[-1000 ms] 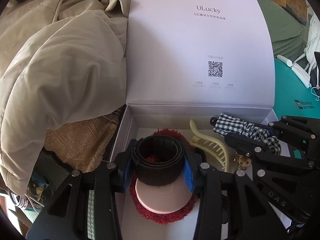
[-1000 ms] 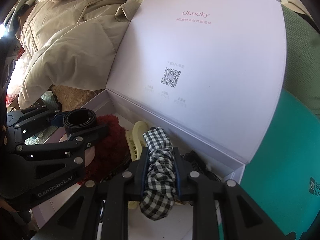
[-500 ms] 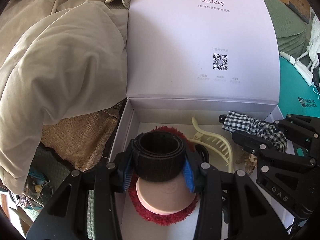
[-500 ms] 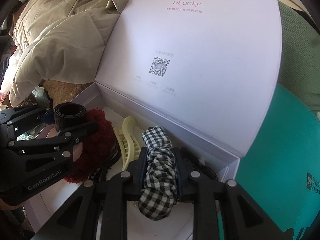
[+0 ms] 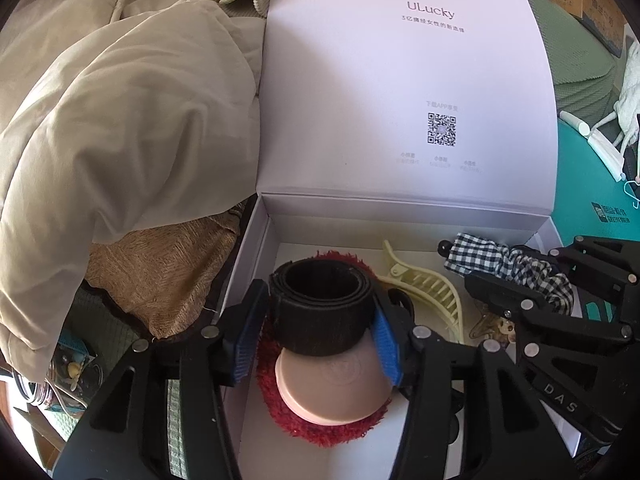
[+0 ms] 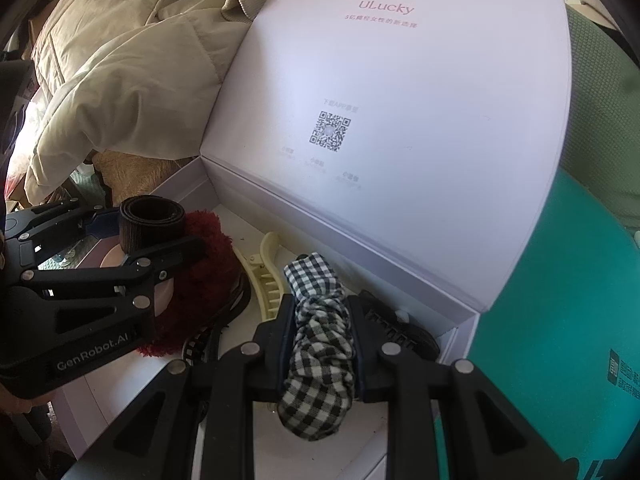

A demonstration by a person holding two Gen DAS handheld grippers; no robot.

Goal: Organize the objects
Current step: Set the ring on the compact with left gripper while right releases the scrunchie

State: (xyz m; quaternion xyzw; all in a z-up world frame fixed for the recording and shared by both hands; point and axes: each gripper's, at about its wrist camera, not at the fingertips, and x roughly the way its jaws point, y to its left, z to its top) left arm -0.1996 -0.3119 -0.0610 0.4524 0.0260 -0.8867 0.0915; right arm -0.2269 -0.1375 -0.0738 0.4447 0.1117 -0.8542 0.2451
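While both grippers hang over the open white box (image 5: 256, 248), its raised lid (image 5: 400, 80) stands as the largest surface, w/ a beige coat (image 5: 120, 100) heaped beside it at left. Inside the box lie a red fuzzy pad (image 5: 320, 424) under a pink disc (image 5: 332, 388), a cream hair claw (image 5: 432, 284) & a dark clip (image 6: 400, 332) near the right wall.

Left gripper (image 5: 320, 328): a rolled black band (image 5: 320, 304) sits between its jaws, which have just been opening; the blue pads look slack on the roll, which appears to rest on the pink disc. Right gripper (image 6: 320, 328): jaws closed tight on a checked scrunchie (image 6: 316, 344), held above the box floor.

Step in hand, prob. release of the band: widen the jaws fully, then lift straight out so the roll neither tips nor uncoils. Keep the scrunchie clear of the hair claw's teeth.

Legible text: "ULucky" on the lid, w/ Chinese lines & a QR code (image 5: 441, 129) below; "GenRobot.AI" on the left gripper's side; "DAS" on the right gripper's.
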